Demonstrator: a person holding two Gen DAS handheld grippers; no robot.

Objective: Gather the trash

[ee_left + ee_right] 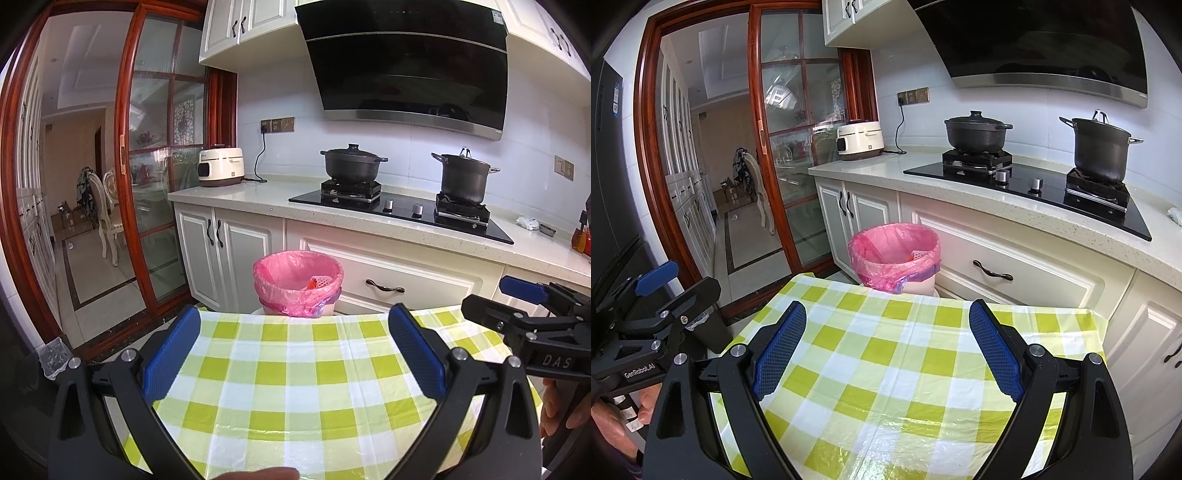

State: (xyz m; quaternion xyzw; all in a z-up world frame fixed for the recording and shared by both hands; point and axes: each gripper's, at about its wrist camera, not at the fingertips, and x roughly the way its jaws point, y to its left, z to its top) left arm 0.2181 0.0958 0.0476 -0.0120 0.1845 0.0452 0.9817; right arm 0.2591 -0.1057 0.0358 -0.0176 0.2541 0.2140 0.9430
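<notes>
Left claw [295, 354] low in frame, blue pads spread wide, nothing between, hovering over green-checked cloth [295, 387] on bench. Right claw [886, 354] likewise wide apart, empty, above same cloth. Beyond bench's far edge, centre frame: bin [298, 282] lined with pink bag, scrap of orange-and-white trash [317, 283] inside. Farther back: white cabinets, worktop, black hob [399, 212] with two dark pots, cooker [220, 166] upper left of centre.

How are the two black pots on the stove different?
The wide black pot with the knob lid is low and rounded, while the tall black stockpot is deep and straight-sided. The wide pot's lid has a round knob; the stockpot's has a metal loop. The wide pot sits nearer the white cooker. Both sit covered on burners.
</notes>
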